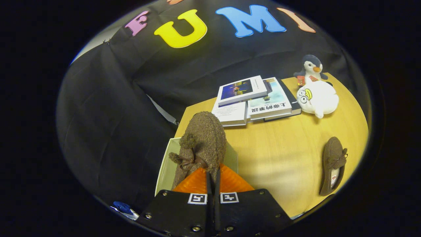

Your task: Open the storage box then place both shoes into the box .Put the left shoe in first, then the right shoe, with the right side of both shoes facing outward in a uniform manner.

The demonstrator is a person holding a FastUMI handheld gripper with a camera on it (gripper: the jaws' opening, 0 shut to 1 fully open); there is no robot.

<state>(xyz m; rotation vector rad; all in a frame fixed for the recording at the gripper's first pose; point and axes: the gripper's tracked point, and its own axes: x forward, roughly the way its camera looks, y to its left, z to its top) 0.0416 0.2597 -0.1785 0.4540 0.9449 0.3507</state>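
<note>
A small blue object (pixel 123 208) is showing low down at the far left, against the black cloth wall (pixel 108 131); what it is cannot be told. Next to the right, the storage box (pixel 165 168) is sitting at the near left corner of the wooden desk (pixel 279 154), its pale walls open to the top. A fuzzy brown shoe (pixel 202 141) is hanging over that opening, toe pointing away from the camera, with its bow and pompom (pixel 187 144) facing left. The gripper (pixel 213 177) is clenching this shoe at its heel end, the two fingers nearly closed with only the shoe's thin edge between them. Whether the shoe's sole is touching the box floor cannot be told.

Beyond the shoe, toward the back of the desk, a loose stack of books (pixel 256 98) is lying flat, covers overlapping. Right of the books, a white round plush toy (pixel 317 98) is resting on the desk, and a grey and white penguin plush (pixel 310 69) is standing just behind it, touching it. Nearer and further right, the second brown shoe (pixel 333 166) is lying on the desk near its right edge, well apart from the box, its opening facing up and its bow toward the right.
</note>
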